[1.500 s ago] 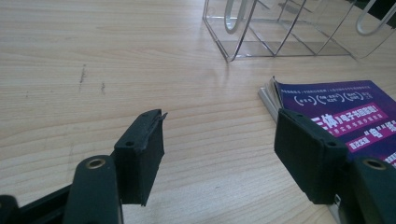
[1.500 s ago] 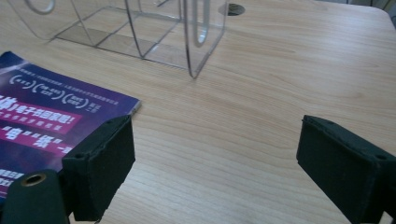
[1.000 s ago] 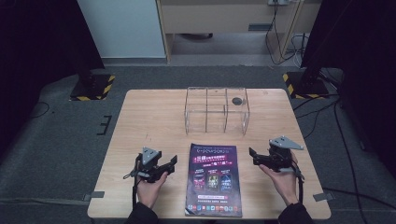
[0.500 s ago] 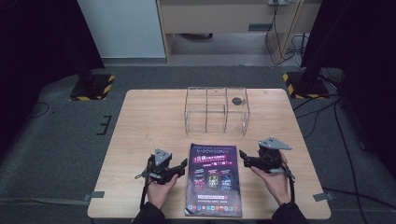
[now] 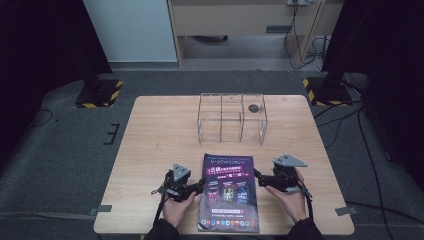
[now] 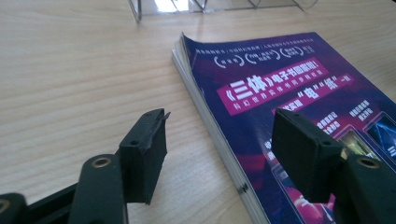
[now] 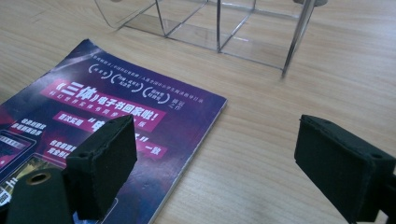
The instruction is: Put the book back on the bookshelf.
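Observation:
A purple magazine (image 5: 229,192) lies flat near the table's front edge, cover up. My left gripper (image 5: 201,187) sits low at its left edge. In the left gripper view my left gripper (image 6: 219,140) is open and straddles the edge of the magazine (image 6: 280,79), one jaw over bare wood and one over the cover. Its jaws have just been closing a little, and the pads do not press on the magazine. My right gripper (image 5: 258,178) is at the right edge. In the right gripper view my right gripper (image 7: 215,163) stands wide open, one jaw over the magazine (image 7: 140,93) and one over the table.
A clear acrylic box (image 5: 232,117) with dividers stands at the middle back of the wooden table (image 5: 160,130). It also appears beyond the magazine in both gripper views, as the acrylic box (image 7: 219,28) and the acrylic box (image 6: 201,4). Black cables trail from both grippers.
Both grippers have moved inward towards the magazine's side edges and come down closer to the table. The magazine has not moved.

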Demonstrator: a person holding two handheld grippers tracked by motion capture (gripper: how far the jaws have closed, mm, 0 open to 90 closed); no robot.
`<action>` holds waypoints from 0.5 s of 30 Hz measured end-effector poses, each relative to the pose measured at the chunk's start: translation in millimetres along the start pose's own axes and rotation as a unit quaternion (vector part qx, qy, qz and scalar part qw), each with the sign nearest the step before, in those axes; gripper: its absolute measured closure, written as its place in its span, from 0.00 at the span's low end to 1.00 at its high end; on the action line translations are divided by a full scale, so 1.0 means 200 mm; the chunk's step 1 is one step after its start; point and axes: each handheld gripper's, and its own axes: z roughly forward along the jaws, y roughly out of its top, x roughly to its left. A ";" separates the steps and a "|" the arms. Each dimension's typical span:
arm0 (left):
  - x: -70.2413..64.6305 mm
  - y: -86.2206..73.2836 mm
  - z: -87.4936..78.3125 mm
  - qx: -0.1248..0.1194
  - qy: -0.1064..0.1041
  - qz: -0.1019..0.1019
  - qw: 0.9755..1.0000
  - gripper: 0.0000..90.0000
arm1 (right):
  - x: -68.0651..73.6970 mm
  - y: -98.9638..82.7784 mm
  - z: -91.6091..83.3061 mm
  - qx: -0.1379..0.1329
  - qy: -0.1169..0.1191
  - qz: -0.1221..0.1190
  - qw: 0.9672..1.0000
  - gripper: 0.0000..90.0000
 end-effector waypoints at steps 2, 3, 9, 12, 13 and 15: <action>0.00 -0.01 0.01 0.006 -0.004 -0.004 1.000 0.41 | 0.01 -0.01 0.01 0.003 0.004 0.003 1.000 0.15; 0.00 -0.01 0.01 0.008 -0.005 -0.007 1.000 0.41 | 0.02 -0.02 0.01 0.007 0.006 0.003 1.000 0.15; -0.02 -0.03 0.03 0.013 -0.010 -0.014 1.000 0.45 | 0.07 -0.06 0.06 0.022 0.020 -0.008 1.000 0.15; -0.04 -0.03 0.05 0.013 -0.013 -0.016 1.000 0.48 | 0.09 -0.08 0.08 0.028 0.029 -0.008 0.999 0.15; -0.04 -0.03 0.05 0.015 -0.013 -0.015 1.000 0.49 | 0.10 -0.09 0.09 0.032 0.030 -0.011 0.999 0.15; -0.05 -0.03 0.06 0.017 -0.013 -0.016 1.000 0.51 | 0.11 -0.10 0.09 0.037 0.029 -0.015 0.999 0.15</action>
